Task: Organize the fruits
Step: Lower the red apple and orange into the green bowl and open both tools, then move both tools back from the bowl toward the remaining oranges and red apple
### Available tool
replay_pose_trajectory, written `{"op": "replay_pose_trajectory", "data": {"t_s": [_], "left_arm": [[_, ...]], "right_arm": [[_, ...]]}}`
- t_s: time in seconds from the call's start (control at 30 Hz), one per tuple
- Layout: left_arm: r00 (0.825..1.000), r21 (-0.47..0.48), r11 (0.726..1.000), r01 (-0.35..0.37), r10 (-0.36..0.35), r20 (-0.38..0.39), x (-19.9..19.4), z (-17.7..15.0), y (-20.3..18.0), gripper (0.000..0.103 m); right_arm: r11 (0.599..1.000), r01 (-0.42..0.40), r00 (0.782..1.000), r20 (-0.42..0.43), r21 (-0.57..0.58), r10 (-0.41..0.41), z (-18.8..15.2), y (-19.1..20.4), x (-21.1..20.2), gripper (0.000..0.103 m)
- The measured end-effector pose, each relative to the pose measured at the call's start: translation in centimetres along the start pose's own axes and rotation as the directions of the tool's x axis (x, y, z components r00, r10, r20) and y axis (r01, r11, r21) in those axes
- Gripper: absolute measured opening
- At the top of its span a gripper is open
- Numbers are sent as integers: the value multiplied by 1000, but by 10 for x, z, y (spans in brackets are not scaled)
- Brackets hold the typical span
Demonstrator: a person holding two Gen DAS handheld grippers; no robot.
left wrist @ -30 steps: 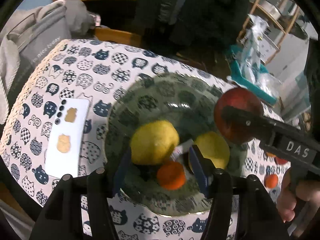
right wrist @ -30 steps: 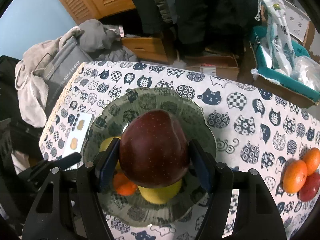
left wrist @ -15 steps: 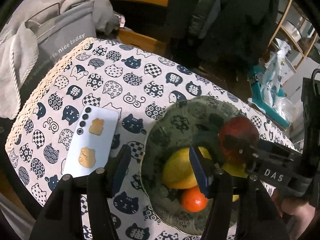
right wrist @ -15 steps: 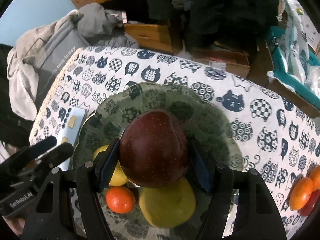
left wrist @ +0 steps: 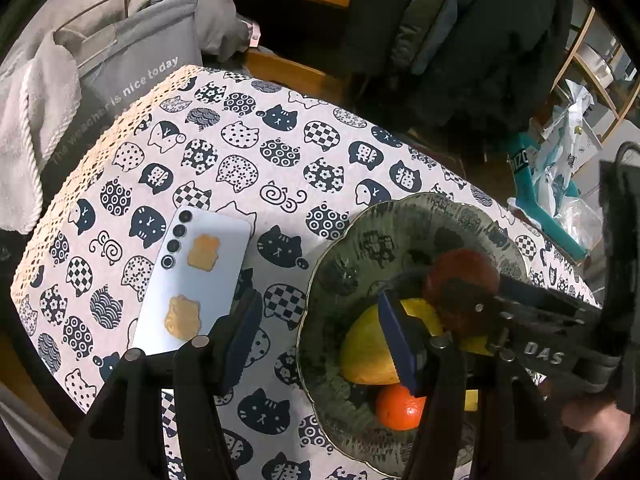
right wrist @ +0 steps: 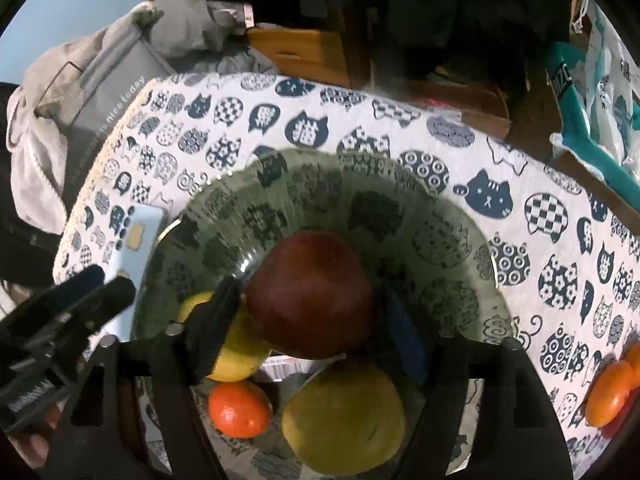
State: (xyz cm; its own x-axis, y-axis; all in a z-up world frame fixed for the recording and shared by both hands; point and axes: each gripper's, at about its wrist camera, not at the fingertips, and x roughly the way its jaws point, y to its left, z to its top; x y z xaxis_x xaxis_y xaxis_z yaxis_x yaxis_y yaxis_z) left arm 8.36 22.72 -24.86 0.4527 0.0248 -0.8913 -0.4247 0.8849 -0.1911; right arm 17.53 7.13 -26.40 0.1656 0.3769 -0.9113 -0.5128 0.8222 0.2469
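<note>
Now, key relation: the red apple [right wrist: 312, 296] sat directly between the fingers of the right gripper [right wrist: 308, 316], straight ahead along them, low over the bowl
Right gripper state: its jaws had just been opening; a gap showed on the right side of the apple, so the pads no longer seemed to clamp it, though the left finger looked close to or touching the fruit
Apple's place: inside the green patterned bowl [right wrist: 440, 220], resting against the yellow fruit [right wrist: 236, 344] and just above the larger yellow-green fruit [right wrist: 344, 416]
Apple's shape: roundish, no clear long axis
Nearer hand: the right one by far
Left gripper state: the left gripper [left wrist: 320, 340] stood part open with nothing between its jaws, hovering over the bowl's left rim, near the phone [left wrist: 196, 280]
Bowl contents: apple, two yellow fruits, one small orange [right wrist: 240, 408]
Outside the bowl: oranges [right wrist: 612, 392] at the right edge of the cat-print tablecloth [right wrist: 520, 184], well apart from the bowl
Likely next need: the right gripper lifting clear without nudging the apple
</note>
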Motion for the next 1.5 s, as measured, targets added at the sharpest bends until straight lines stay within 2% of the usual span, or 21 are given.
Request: {"op": "replay_pose_trajectory", "data": {"t_s": [0.23,0.33,0.43,0.6,0.73,0.87,0.93,1.07,1.5], "left_arm": [[1000,1,1000,12,-12,19,-14,1,-4,62],[999,16,1000,21,-22,37,-23,2,-11,66],[998,30,999,35,-36,51,-34,1,-19,66],[995,69,996,51,-57,78,-53,0,-36,67],[992,107,992,61,-72,103,-69,-2,-49,72],[988,129,989,76,-92,124,-85,-5,-59,74],[985,139,987,86,-105,135,-93,-6,-64,78],[980,169,982,86,-114,165,-109,-11,-74,80],[954,267,962,63,-137,267,-163,-30,-109,88]], "right_arm": [[1000,11,998,70,2,-12,3,1,-30,79],[999,33,992,119,-7,-32,4,0,-52,79],[998,61,984,170,-9,-58,2,-2,-75,79],[992,127,961,250,-14,-119,-5,-5,-114,79],[984,176,941,298,-22,-161,-14,-5,-141,79],[979,202,924,335,-21,-184,-25,-7,-167,80],[975,221,912,359,-26,-197,-32,-6,-181,81],[964,263,885,407,-37,-226,-46,-4,-206,84],[955,296,834,490,-7,-255,-89,-20,-270,87]]}}
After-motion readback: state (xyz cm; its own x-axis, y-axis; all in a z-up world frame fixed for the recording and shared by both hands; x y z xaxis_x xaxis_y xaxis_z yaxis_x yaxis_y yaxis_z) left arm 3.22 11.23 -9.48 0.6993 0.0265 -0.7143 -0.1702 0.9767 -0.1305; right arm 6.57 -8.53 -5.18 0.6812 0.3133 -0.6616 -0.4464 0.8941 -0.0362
